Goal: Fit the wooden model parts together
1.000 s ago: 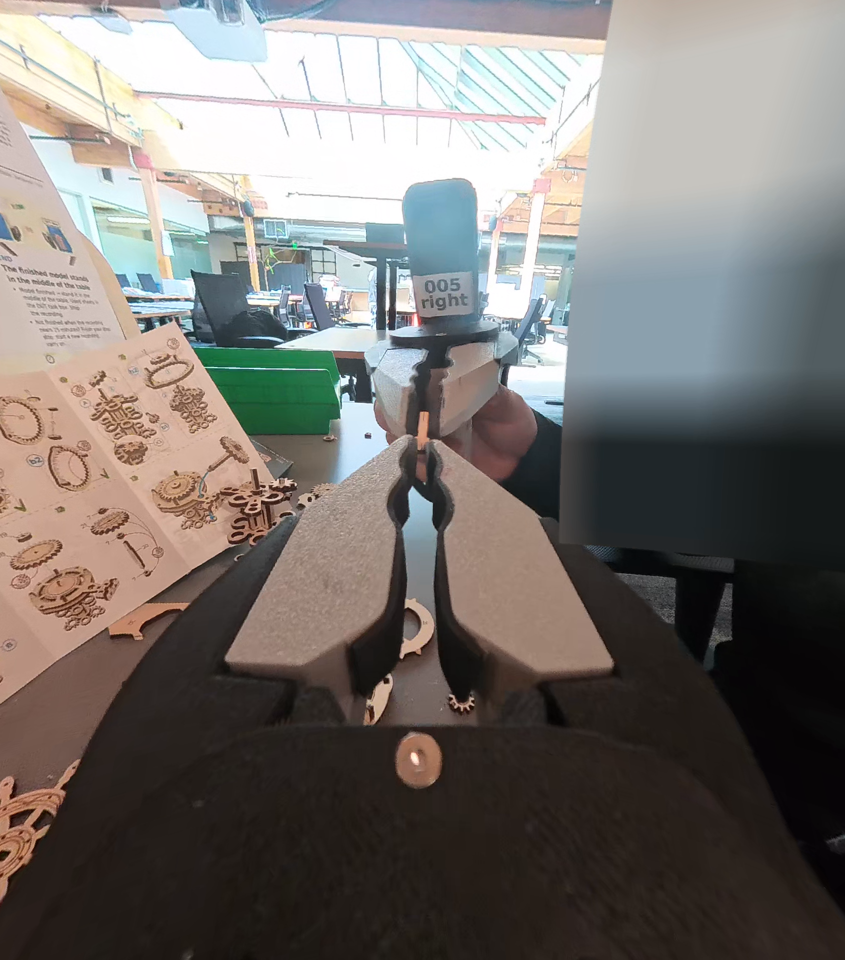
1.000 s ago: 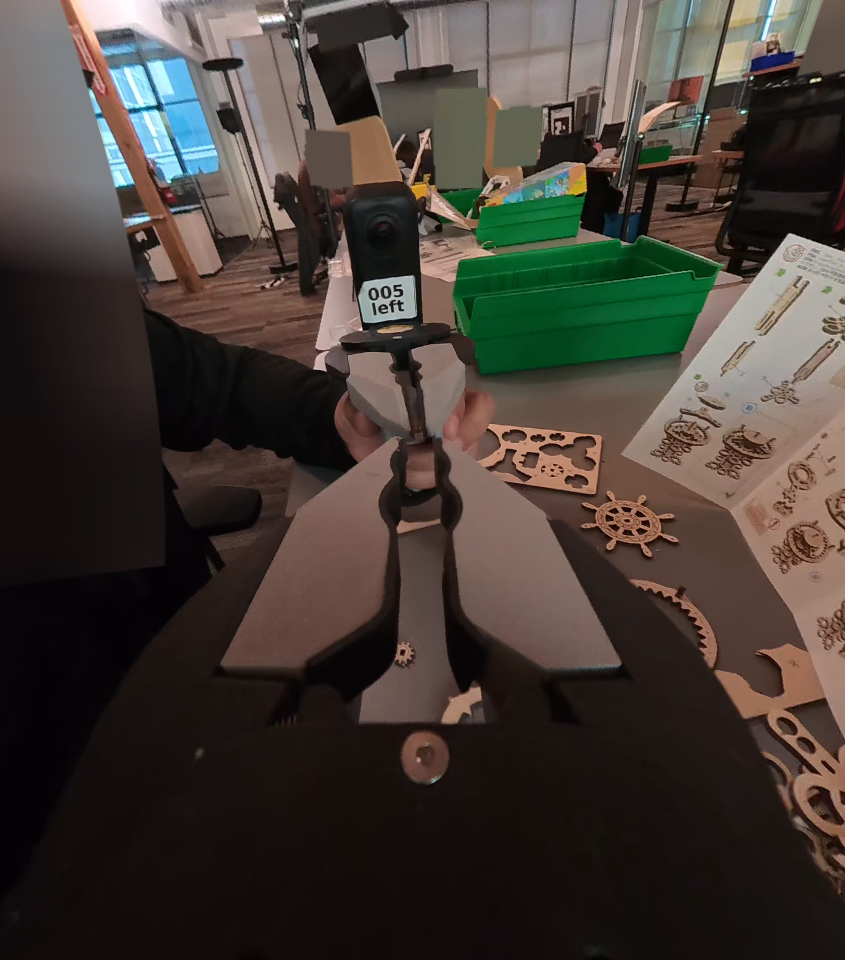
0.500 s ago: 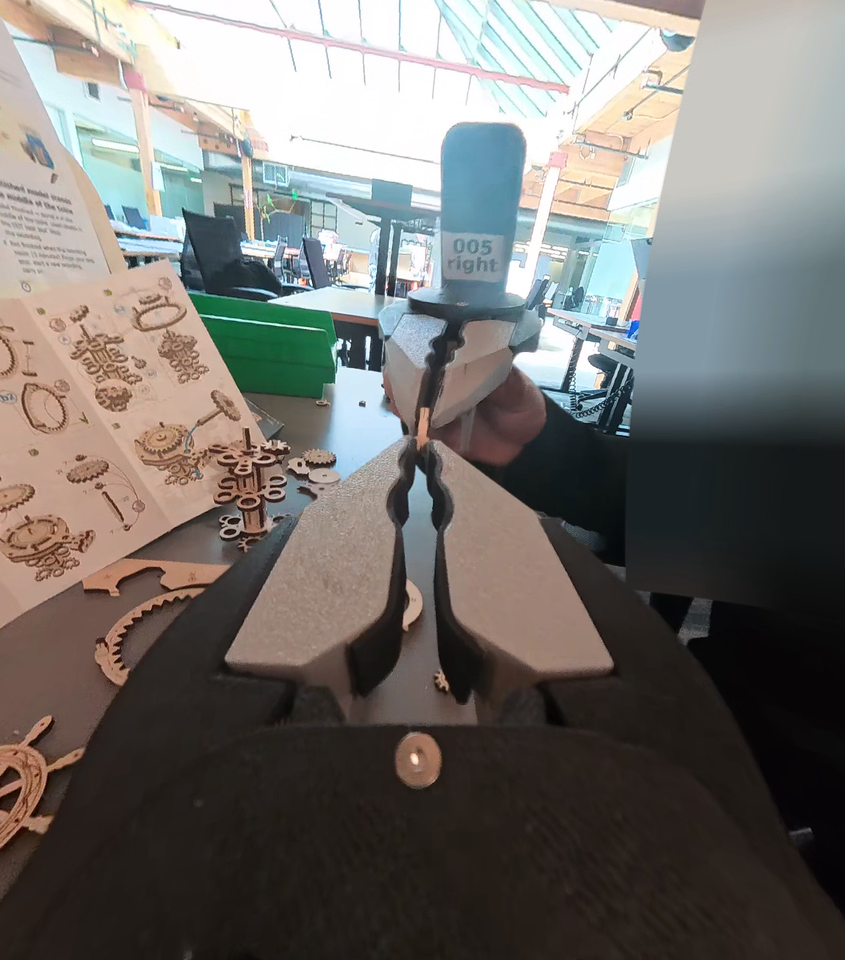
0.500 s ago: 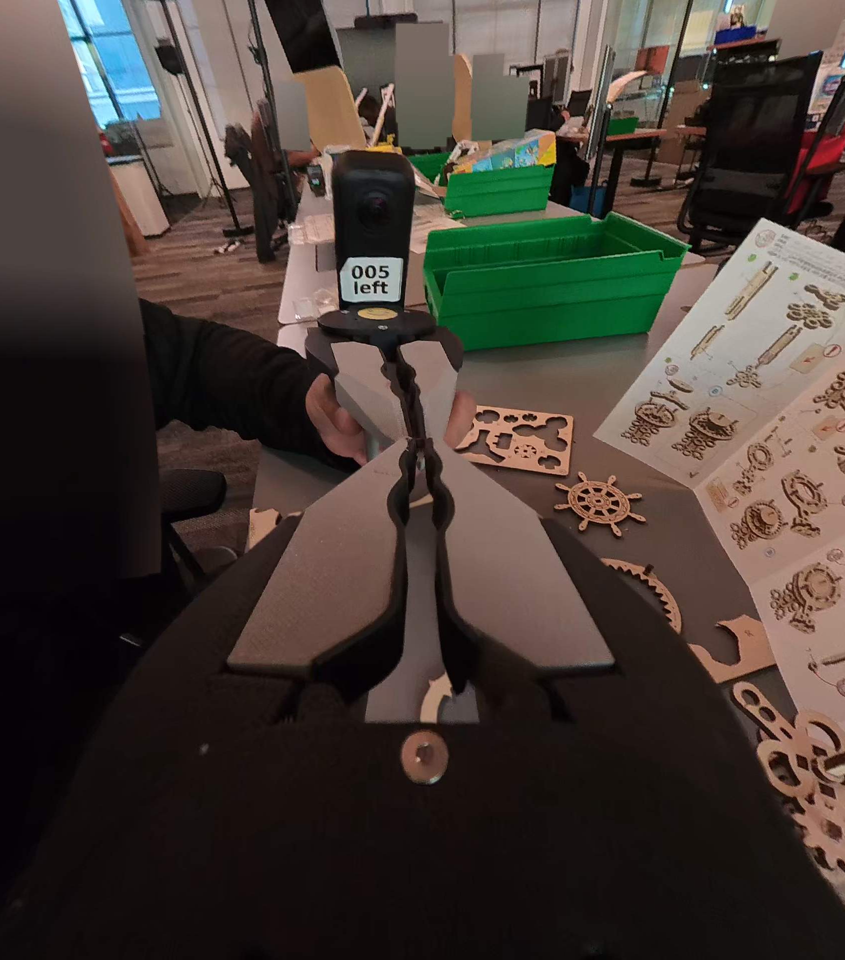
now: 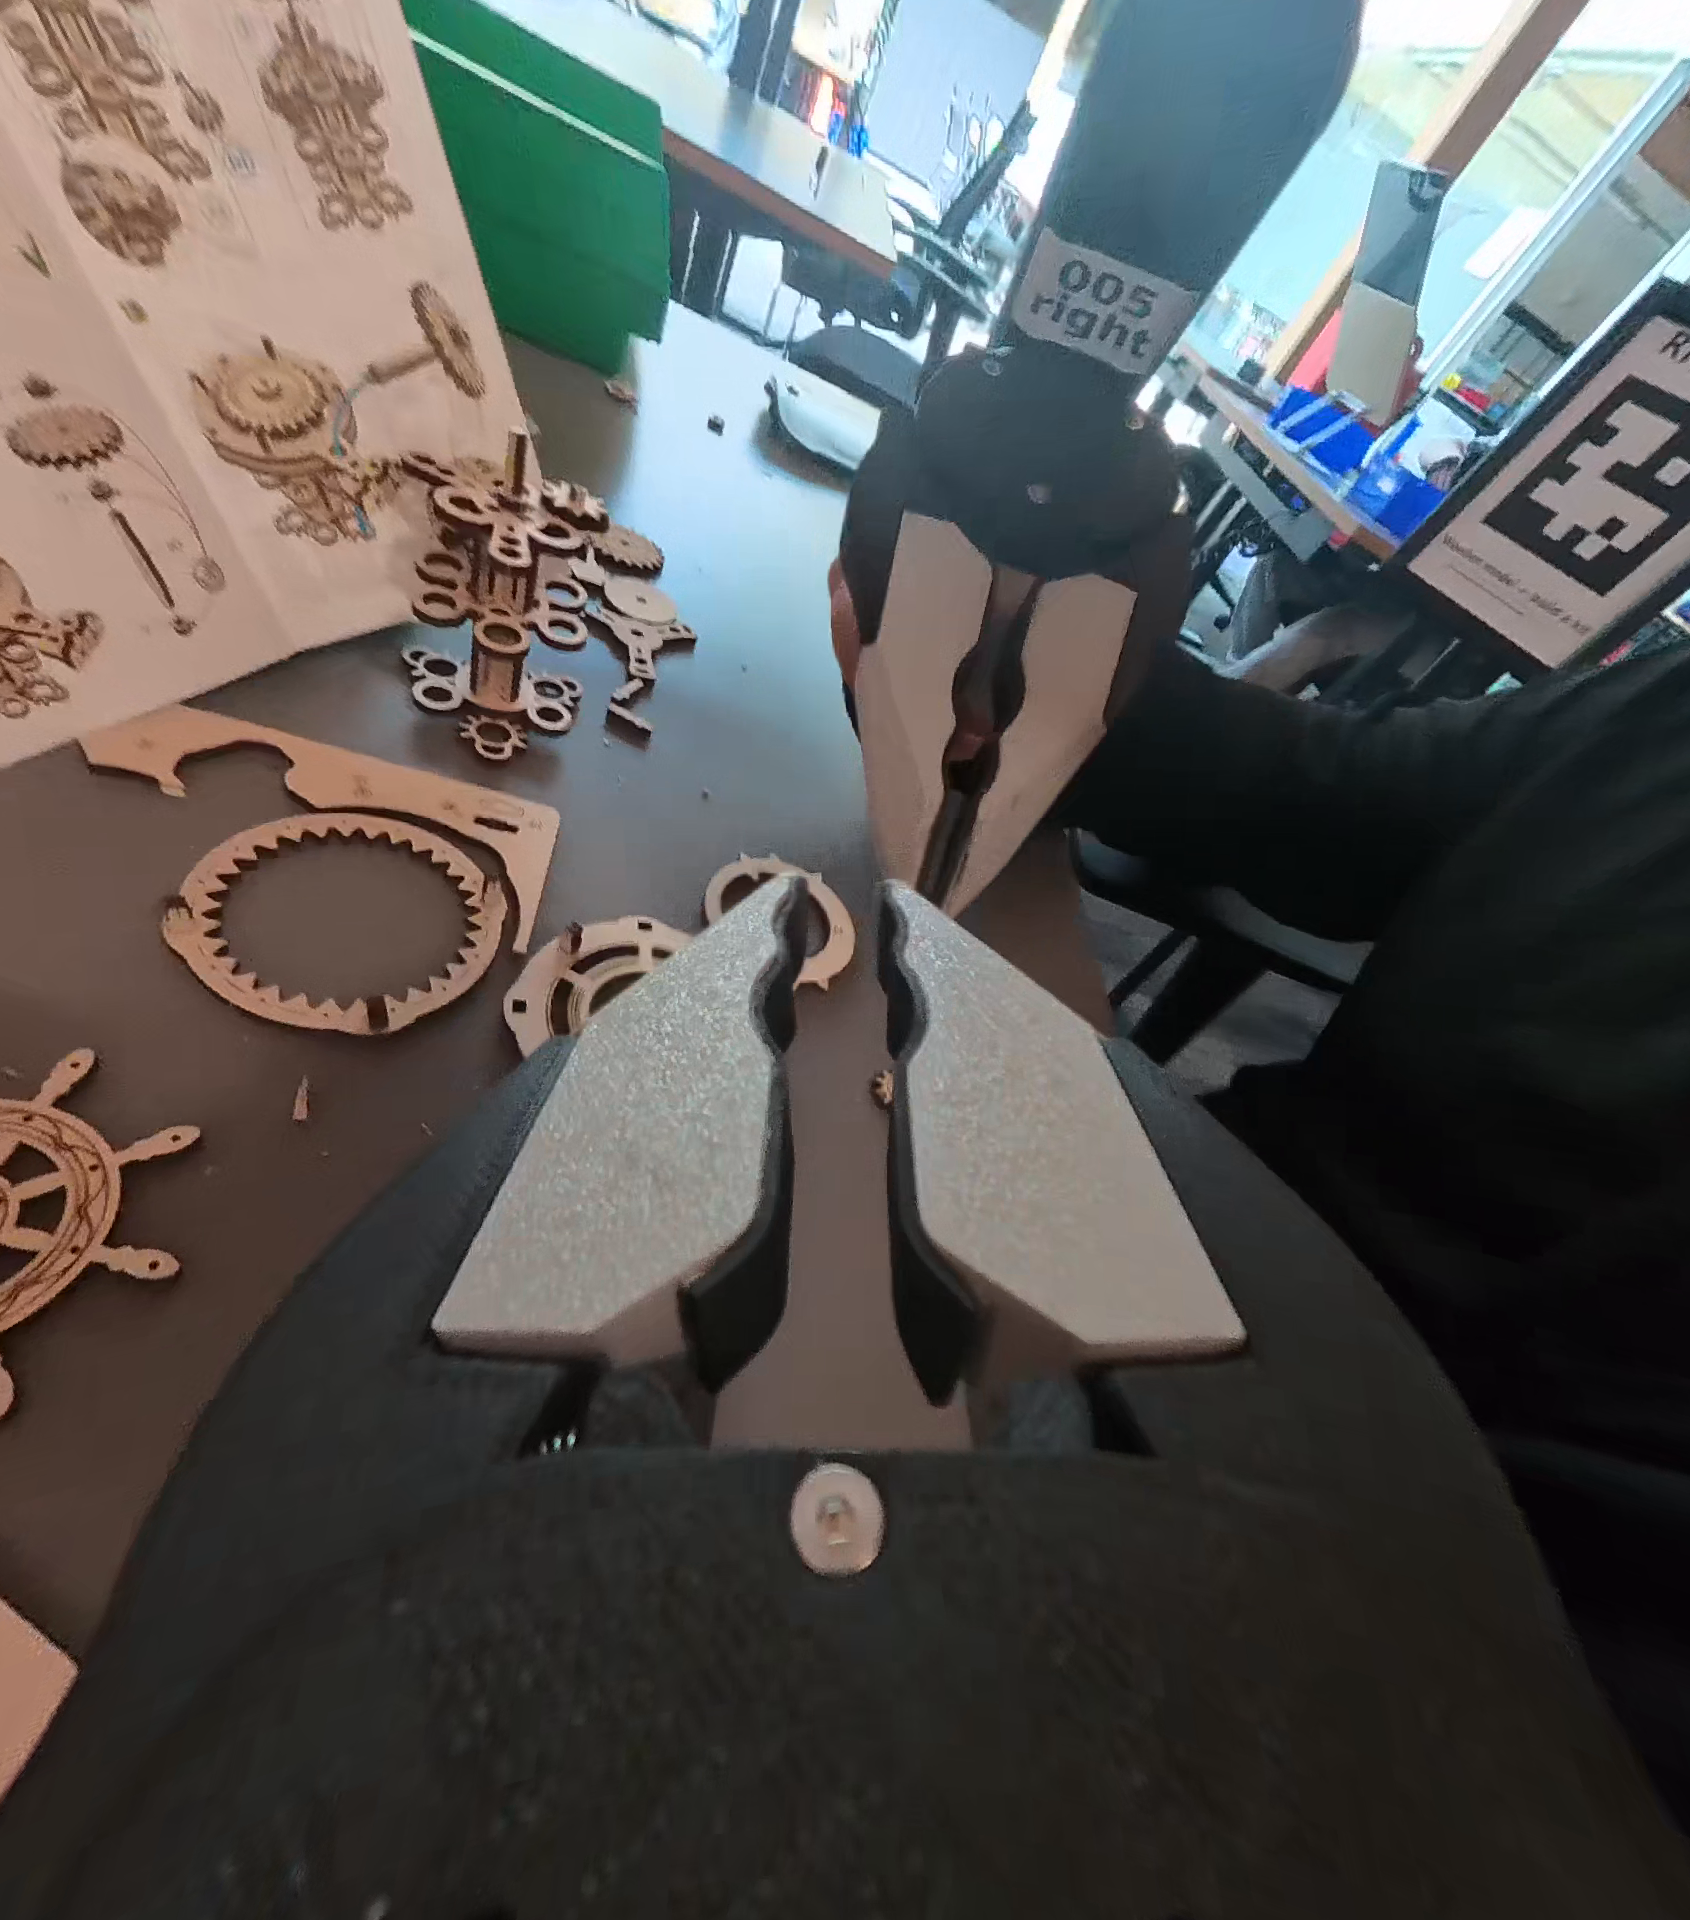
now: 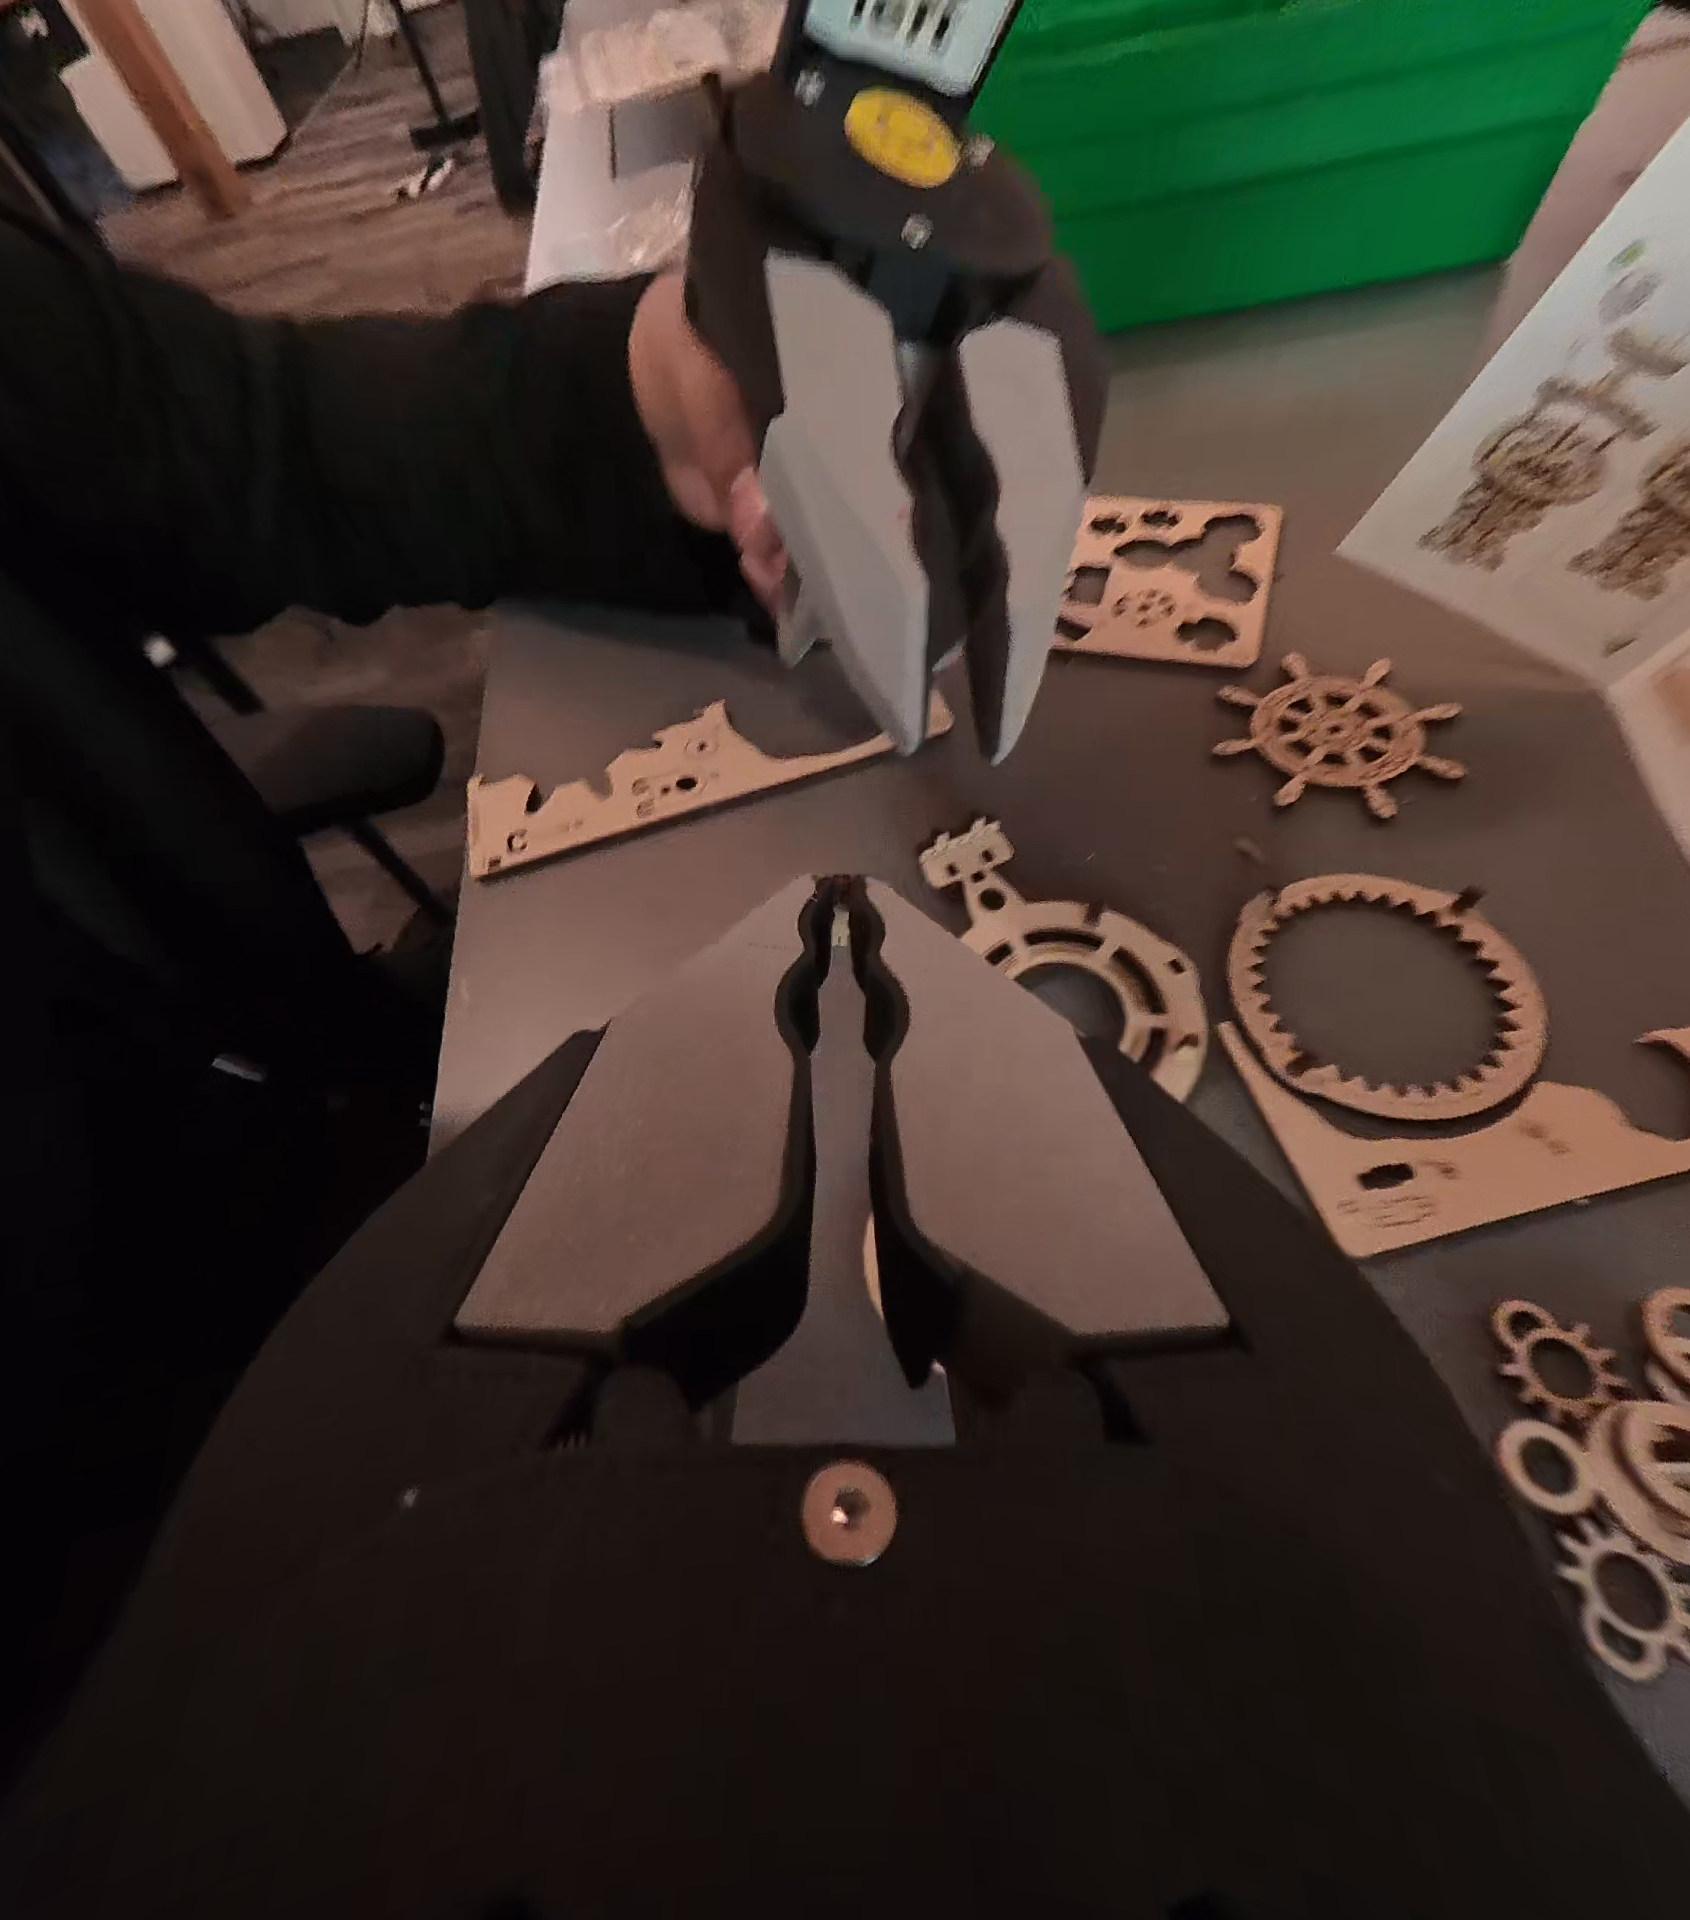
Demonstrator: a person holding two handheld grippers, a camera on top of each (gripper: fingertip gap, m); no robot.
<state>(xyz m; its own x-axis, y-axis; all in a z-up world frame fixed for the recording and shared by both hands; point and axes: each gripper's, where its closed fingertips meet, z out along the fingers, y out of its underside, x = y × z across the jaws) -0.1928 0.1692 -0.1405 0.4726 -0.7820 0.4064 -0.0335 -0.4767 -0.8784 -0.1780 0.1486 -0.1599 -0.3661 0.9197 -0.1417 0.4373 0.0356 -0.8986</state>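
left gripper [image 5: 836, 902] jaws apart, nothing between them, tips pointing down over the dark grey table [image 5: 41, 894] near its front edge. right gripper [image 6: 839, 906] tips pinched on a tiny pale wooden piece [image 6: 839, 928], held above that edge. flat toothed wooden ring [image 6: 1381, 997], round wooden flange part [image 6: 1101, 987] and wooden ship's wheel [image 6: 1340, 732] lie further in, clear of both grippers.

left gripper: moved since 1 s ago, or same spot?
Yes. The left gripper has dropped toward the table and opened; its tips, formerly up against the right gripper, now sit low over the ring-shaped wooden part, and the toothed ring looms closer.
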